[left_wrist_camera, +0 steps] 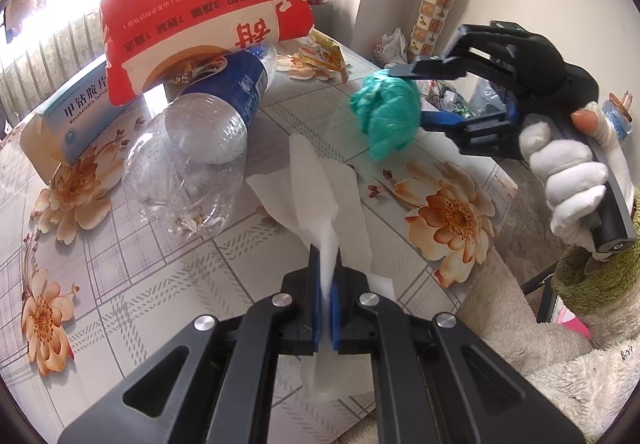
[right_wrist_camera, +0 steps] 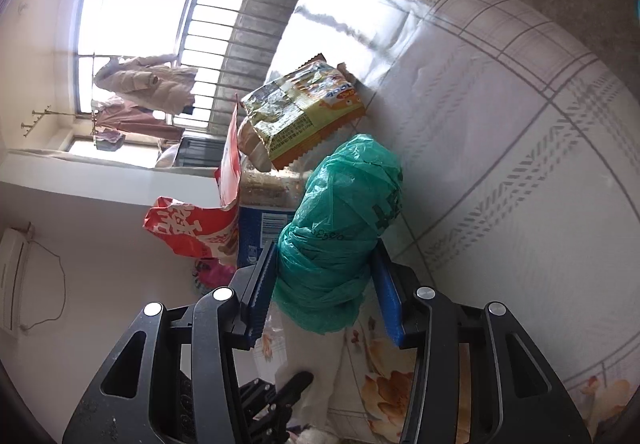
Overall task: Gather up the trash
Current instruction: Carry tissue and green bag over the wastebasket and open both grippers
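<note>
Closest to the left wrist lens, your left gripper (left_wrist_camera: pixel 329 276) is pinching a white tissue (left_wrist_camera: pixel 316 184), pads pressed tight on its lower fold, the rest fanning up toward mid-frame over the floral tablecloth (left_wrist_camera: pixel 120 284).

At right of that frame, your gloved right hand (left_wrist_camera: pixel 572 180) is bringing the right gripper (left_wrist_camera: pixel 416 96) around a crumpled green bag (left_wrist_camera: pixel 386 116). Fingers are sitting above and below the wad. In the right wrist view the bag (right_wrist_camera: pixel 336 236) is filling the gap between the blue pads (right_wrist_camera: pixel 262 280); contact on the left pad looks likely, but the right pad appears just clear, so I'm not calling it gripped.

Other trash is waiting at upper left: a clear bottle (left_wrist_camera: pixel 200 132), a red carton (left_wrist_camera: pixel 200 16), a pill box (left_wrist_camera: pixel 76 116), and a snack wrapper (left_wrist_camera: pixel 324 56) further back.

Doing this step well, by my reading:
- Keep the wad centred and deep between the pads before squeezing.
- Squeeze slowly; film compresses and can slide out.
- Hold the tissue pinch steady meanwhile.
</note>
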The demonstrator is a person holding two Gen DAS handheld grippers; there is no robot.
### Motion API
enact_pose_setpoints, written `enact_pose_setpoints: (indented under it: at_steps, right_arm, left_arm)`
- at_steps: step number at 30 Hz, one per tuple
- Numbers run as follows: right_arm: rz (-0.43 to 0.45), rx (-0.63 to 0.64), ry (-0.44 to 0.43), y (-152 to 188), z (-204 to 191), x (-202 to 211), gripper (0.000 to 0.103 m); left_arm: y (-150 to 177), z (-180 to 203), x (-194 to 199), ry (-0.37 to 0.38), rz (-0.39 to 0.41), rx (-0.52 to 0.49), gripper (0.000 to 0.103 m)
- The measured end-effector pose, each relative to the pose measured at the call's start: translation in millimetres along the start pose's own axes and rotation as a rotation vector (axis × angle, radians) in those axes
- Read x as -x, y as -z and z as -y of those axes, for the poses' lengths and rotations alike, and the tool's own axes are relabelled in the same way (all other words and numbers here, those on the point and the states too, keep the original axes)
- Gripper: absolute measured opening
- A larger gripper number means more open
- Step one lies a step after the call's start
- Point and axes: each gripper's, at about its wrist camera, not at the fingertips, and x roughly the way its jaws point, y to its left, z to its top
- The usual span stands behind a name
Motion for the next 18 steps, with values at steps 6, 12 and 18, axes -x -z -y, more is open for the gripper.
enact_pose_setpoints:
  at_steps: [6,12,18]
  right_arm:
    - [0.001,0.039,0.075,27,7,18,0.044]
    - [-0.004,0.071,0.063,30,7,13,0.044]
    - [0.006,0.083,0.021,27,9,18,0.044]
  left_arm:
    - [-6,-3,-10,0.013,-0.033,0.009,0.004]
    - [-19,2,-14,0.010,-0.031,-0.002,0.004]
    - [-37,15,-7,0.015,-0.001,-0.023,0.004]
